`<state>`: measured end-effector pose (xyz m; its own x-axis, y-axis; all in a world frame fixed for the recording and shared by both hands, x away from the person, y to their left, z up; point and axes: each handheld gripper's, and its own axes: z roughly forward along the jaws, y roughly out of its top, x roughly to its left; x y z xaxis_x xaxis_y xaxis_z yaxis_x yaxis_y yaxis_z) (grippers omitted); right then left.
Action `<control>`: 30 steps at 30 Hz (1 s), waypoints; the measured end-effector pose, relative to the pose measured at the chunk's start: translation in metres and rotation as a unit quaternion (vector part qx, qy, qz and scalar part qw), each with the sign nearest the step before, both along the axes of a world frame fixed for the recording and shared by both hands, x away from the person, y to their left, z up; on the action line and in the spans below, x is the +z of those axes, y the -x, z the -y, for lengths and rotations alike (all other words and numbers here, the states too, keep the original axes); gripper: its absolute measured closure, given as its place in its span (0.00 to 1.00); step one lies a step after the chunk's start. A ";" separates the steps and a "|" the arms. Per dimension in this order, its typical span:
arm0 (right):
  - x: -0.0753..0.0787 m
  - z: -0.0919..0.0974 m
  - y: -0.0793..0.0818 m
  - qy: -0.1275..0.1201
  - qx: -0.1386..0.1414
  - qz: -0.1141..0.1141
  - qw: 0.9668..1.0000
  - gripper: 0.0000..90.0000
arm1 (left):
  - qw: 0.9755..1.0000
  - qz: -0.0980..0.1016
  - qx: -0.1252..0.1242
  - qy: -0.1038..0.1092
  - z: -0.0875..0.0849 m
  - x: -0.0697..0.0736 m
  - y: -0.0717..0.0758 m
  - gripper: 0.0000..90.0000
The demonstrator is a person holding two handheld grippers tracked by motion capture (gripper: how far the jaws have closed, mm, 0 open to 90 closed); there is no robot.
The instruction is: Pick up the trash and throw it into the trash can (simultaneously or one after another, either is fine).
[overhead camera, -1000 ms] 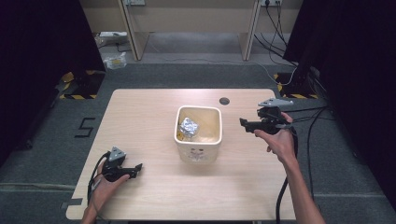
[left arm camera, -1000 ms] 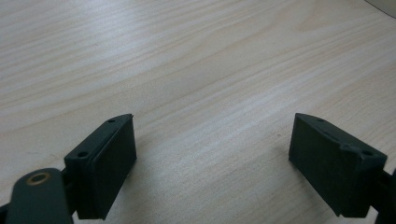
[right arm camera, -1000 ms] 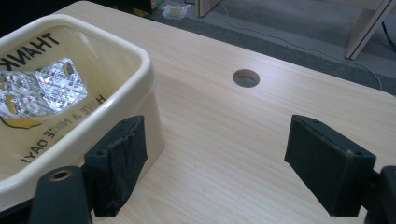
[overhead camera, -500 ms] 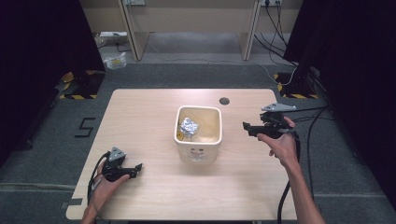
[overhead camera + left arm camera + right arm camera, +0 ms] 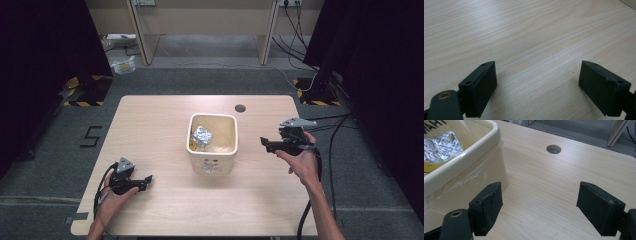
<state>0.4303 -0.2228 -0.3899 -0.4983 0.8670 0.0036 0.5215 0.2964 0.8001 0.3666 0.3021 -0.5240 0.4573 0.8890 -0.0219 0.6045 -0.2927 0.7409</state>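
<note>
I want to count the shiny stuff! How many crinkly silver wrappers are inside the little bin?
1. One crumpled silver wrapper lies in the cream bin, against its left wall, with something yellow under it. More could hide beneath it or behind the near wall.

Legible markings: few, mostly partial.
Floor left of the table point(image 5: 150, 115): a black "5" mark point(image 5: 90, 136) on the grey carpet. Inner wall of the cream bin point(image 5: 471, 157), right gripper view: black capitals cut off by the frame edge, reading roughly "AHT" point(image 5: 435, 123). Crumpled foil packet point(image 5: 441, 146) in the bin: fine print, too small to read.
</note>
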 end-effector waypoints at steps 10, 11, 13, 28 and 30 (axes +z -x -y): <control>-0.003 -0.001 0.007 0.009 -0.001 0.009 1.000 0.22 | 1.000 0.000 0.000 0.000 0.000 0.000 0.000 0.15; -0.003 -0.001 0.007 0.009 -0.001 0.009 1.000 0.22 | 1.000 0.000 0.000 0.000 0.000 0.000 0.000 0.15; -0.002 -0.003 0.010 0.016 0.002 0.017 1.000 0.22 | 1.000 0.000 0.000 0.000 0.000 0.000 0.000 0.15; -0.012 -0.011 0.020 0.029 0.016 0.009 0.999 0.22 | 1.000 0.000 0.000 0.000 0.000 0.000 0.000 0.15; -0.014 -0.011 0.021 0.029 0.015 0.007 0.999 0.22 | 1.000 0.000 0.000 0.000 0.000 0.000 0.000 0.15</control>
